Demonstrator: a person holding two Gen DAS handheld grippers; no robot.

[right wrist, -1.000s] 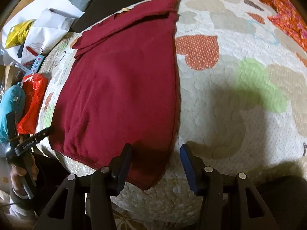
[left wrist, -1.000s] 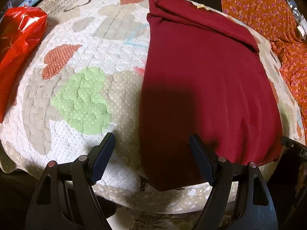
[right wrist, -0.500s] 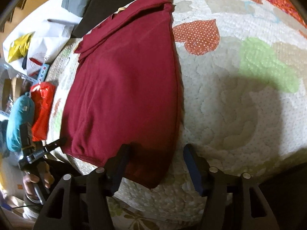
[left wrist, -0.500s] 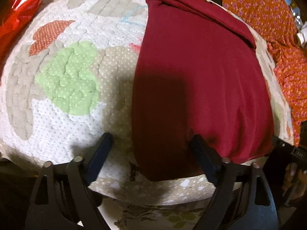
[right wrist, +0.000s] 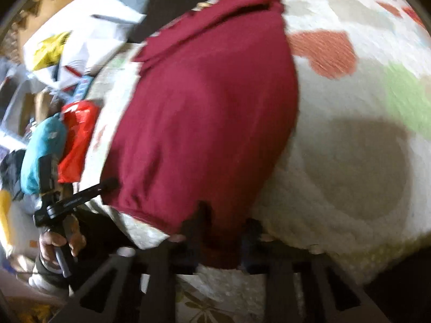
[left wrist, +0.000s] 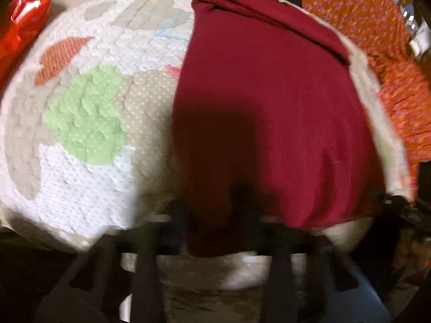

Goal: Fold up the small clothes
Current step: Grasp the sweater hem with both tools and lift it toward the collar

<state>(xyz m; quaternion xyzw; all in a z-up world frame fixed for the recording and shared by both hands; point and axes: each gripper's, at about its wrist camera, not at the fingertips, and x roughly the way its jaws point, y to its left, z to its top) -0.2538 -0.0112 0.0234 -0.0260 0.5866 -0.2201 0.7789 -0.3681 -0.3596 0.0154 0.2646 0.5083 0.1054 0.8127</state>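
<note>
A dark red garment lies flat on a quilted cover with heart patches, its folded top at the far end. My left gripper has closed on the garment's near left corner. In the right wrist view my right gripper has closed on the near right corner of the same garment. Both views are motion-blurred. The left gripper and the hand holding it show at the left of the right wrist view.
A red shiny bag lies at the quilt's far left. Orange flowered cloth lies to the right. Bags, papers and a teal object crowd the floor beside the quilt.
Both grippers moved forward onto the garment's near hem and their fingers closed from wide open onto the two near corners.
</note>
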